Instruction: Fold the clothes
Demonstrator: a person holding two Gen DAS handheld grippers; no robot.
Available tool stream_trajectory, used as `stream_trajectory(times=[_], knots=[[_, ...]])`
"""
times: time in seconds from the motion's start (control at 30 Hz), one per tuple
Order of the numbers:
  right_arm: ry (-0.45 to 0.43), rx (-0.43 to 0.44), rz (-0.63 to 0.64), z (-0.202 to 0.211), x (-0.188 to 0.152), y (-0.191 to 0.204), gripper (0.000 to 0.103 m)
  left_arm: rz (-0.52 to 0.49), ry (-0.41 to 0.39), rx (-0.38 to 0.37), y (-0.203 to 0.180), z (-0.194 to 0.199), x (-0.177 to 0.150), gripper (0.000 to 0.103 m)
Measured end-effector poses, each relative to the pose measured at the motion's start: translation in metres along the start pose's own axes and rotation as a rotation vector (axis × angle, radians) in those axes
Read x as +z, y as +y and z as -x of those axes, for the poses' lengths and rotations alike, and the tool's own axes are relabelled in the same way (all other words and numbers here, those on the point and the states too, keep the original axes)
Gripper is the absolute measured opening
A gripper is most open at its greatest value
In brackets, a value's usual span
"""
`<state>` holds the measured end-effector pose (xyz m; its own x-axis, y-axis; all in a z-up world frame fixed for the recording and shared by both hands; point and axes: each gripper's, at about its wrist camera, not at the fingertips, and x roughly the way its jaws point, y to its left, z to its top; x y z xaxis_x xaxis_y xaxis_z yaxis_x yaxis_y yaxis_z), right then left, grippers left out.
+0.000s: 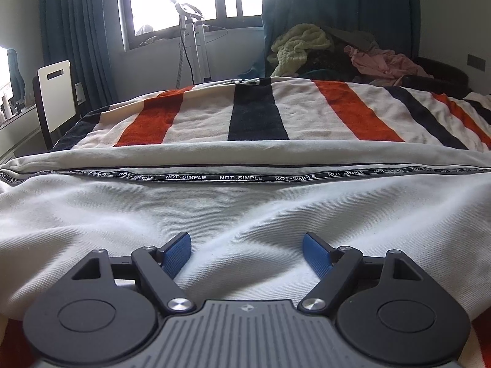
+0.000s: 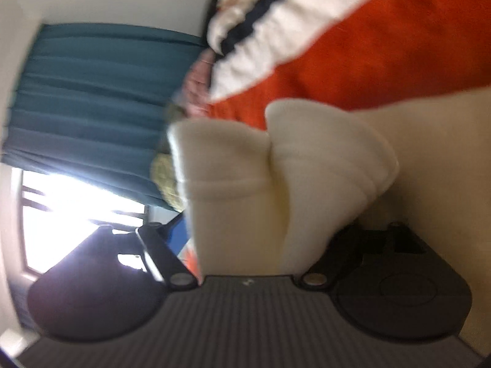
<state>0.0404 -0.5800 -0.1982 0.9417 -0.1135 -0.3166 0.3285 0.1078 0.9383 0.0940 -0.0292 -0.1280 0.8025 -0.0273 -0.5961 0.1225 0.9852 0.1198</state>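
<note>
home bedrm: striped bed (image 1: 257,113), teal curtains (image 1: 76,30), clothes pile (image 1: 337,52).

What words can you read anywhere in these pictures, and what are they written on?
"NOT-SIMPLE": printed again and again in white along the black tape that runs across the white garment on the striped blanket.
Toward both ends of the tape the letters get too small and bent to read.
Small mark on the grey body of the left claw: a symbol, no letters.
Right wrist view: blurred, no readable words.
</note>
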Motion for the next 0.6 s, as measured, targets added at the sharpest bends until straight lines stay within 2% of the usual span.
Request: stream_trajectory(times=[0.1,0.17,0.27,0.33,0.37,0.4,0.47,0.6], knots=[[0.005,-0.029,0.041,-0.003,0.001,0.006,0.079,-0.002,0.001,0.003,0.0,-0.001,0.001,0.081],[-0.013,-0.012,0.038,-0.002,0.003,0.008,0.079,0.001,0.004,0.003,0.0,-0.001,0.001,0.081],[-0.066,-0.012,0.094,0.002,0.003,0.011,0.061,0.016,0.005,0.011,0.001,0.003,0.001,0.081],[-0.079,-0.059,0.097,0.002,0.005,0.01,0.041,0.022,0.005,0.017,0.0,0.005,0.002,0.081],[-0.091,-0.094,0.1,0.002,0.006,0.009,0.027,0.02,0.009,0.018,0.0,0.006,0.003,0.081],[-0.098,-0.1,0.097,0.003,0.006,0.009,0.02,0.018,0.013,0.019,0.0,0.006,0.003,0.081],[-0.111,-0.109,0.09,0.004,0.005,0.008,0.02,0.01,0.027,0.022,-0.001,0.005,0.004,0.081],[-0.131,-0.101,0.306,-0.001,0.001,0.039,0.017,-0.012,0.062,0.042,-0.005,0.002,0.008,0.082]])
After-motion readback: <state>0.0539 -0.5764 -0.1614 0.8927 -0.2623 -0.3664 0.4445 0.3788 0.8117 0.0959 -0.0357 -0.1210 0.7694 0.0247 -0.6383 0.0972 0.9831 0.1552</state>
